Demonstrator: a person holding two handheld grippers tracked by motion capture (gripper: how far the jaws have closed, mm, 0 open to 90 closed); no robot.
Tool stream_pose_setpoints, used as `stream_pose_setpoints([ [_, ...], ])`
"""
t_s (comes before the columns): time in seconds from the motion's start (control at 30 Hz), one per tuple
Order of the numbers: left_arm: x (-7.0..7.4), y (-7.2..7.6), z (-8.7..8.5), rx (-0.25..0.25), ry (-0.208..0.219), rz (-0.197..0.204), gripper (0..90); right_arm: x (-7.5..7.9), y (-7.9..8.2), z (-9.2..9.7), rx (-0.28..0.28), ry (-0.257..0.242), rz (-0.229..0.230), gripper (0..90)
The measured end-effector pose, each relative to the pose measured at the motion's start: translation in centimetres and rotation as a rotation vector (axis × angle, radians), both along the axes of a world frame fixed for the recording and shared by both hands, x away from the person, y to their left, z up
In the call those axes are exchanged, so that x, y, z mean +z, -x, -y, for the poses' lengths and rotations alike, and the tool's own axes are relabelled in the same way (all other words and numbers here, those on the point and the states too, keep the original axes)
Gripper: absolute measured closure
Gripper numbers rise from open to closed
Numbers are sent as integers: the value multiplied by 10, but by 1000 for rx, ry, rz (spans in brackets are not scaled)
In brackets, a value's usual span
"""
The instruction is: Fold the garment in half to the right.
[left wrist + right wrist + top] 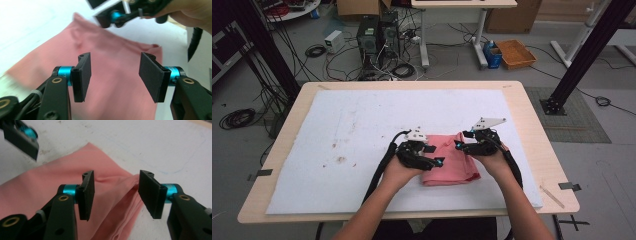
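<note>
Pink cloth (451, 161) lies folded on the white mat (362, 125) covering the tabletop (532, 125), lower centre-right of the high view, between the two hands. Left claw (438, 161) sits at the cloth's left edge, tips over the fabric; right claw (459, 144) sits at the cloth's upper right, tips pointing left over its top edge. Left hand (399, 170) and right hand (492, 159) come up from the bottom of the frame, black cables trailing back along the forearms. Left gripper view: left claw (115, 75) released, pads wide apart, cloth (112, 70) spread below the gap and nothing pinched; the right claw (110, 18) shows blurred at the top of the frame over the cloth's far edge. Right gripper view: right claw (116, 193) also released, pads well apart, hovering over the cloth (50, 192) where its stacked folded layers show at bottom centre; right pad is just beside the cloth's edge, can't tell if touching. A pad of the left claw (22, 138) is at the upper left of that frame over the mat (150, 142). Mat carries a few brownish stains left of centre in the high view. Beyond the tabletop, floor clutter: computer towers (377, 35), loose cables, an orange basket (515, 53).
</note>
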State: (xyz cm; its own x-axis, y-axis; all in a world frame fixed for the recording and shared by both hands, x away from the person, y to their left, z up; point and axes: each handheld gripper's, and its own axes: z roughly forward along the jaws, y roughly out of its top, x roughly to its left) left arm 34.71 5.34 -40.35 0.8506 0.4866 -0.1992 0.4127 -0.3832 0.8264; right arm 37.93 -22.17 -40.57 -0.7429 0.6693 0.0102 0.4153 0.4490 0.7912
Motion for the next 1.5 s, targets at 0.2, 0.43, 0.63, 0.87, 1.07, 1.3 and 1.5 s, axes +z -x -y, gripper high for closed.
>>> stream_pose_setpoints([
  [0.2,-6,10,-45,53,19,17,405,-14,5,3,-8,9,-31,539],
  [0.43,-20,30,-99,141,34,13,402,-23,8,4,25,9,-50,760],
  [0.63,-27,36,-114,151,46,3,402,-26,14,9,8,-6,-29,885],
  [0.87,-29,37,-115,141,40,2,402,-24,13,22,-45,-19,-7,888],
  [1.07,-33,36,-117,147,35,-10,403,-32,8,28,-78,42,-17,887],
  [1.3,-35,36,-120,150,29,-16,402,-26,21,32,-97,-2,4,619],
  [1.5,-34,35,-125,163,41,-14,403,-14,51,33,-53,22,39,572],
])
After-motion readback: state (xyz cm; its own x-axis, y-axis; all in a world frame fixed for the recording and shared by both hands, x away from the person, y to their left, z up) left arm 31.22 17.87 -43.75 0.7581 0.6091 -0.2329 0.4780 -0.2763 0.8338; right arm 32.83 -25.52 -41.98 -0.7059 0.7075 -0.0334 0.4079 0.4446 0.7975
